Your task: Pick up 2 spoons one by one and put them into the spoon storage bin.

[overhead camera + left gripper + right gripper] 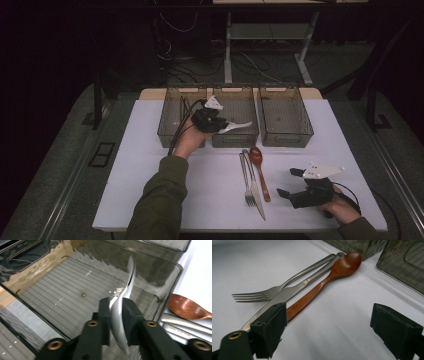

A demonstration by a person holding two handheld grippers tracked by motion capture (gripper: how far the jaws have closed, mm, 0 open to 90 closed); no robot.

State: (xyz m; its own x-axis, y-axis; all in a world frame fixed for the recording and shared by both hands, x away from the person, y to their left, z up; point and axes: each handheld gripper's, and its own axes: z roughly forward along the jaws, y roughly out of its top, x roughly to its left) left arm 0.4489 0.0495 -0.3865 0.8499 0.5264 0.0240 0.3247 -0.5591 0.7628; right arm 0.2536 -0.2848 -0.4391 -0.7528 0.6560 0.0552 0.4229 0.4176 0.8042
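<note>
A metal spoon (235, 126) (125, 297) sits on edge between the pads of my left gripper (216, 121) (117, 308), which is shut on it. The spoon hangs low over the ribbed floor of the middle smoky plastic bin (235, 139) (62, 290), its free end pointing away from the jaws. My right gripper (292, 182) (329, 322) rests open near the table's front right with nothing between its fingers. Just left of it lie a wooden spoon (260, 170) (337, 272), a metal knife (256, 192) (294, 288) and a metal fork (245, 180) (274, 291), side by side.
Three bins stand in a row at the back of the white table (150, 165): a left bin (172, 122) and a right bin (285, 120) flank the middle one. Cables trail from both grippers. Desk legs and wires stand on the floor beyond the table.
</note>
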